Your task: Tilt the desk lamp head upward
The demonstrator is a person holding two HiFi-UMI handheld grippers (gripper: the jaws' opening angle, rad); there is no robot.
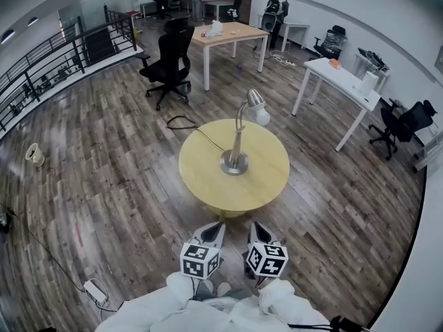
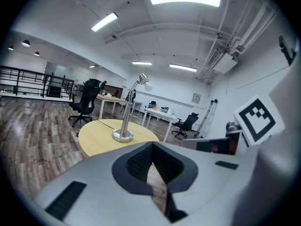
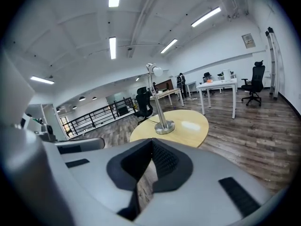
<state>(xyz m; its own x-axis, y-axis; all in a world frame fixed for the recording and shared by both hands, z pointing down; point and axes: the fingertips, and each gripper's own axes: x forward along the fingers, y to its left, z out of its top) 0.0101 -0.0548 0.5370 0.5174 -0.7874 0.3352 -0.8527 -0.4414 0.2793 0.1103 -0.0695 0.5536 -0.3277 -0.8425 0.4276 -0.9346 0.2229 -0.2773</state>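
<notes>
A silver desk lamp [image 1: 235, 140] stands on a round yellow table [image 1: 201, 185], its base near the table's middle. Its head [image 1: 257, 102] bends over toward the far right with a white bulb showing. My left gripper [image 1: 216, 227] and right gripper [image 1: 257, 227] hang side by side just short of the table's near edge, both shut and empty. In the left gripper view the lamp [image 2: 126, 119] is ahead, left of the shut left gripper [image 2: 152, 145]. The lamp [image 3: 158, 105] also rises ahead of the shut right gripper [image 3: 152, 141].
The lamp's black cable [image 1: 183, 123] trails off the table's far side onto the wood floor. A black office chair [image 1: 169, 57] and a wooden desk [image 1: 228, 33] stand beyond. A white desk [image 1: 342, 81] is at right, a power strip [image 1: 93, 292] at lower left.
</notes>
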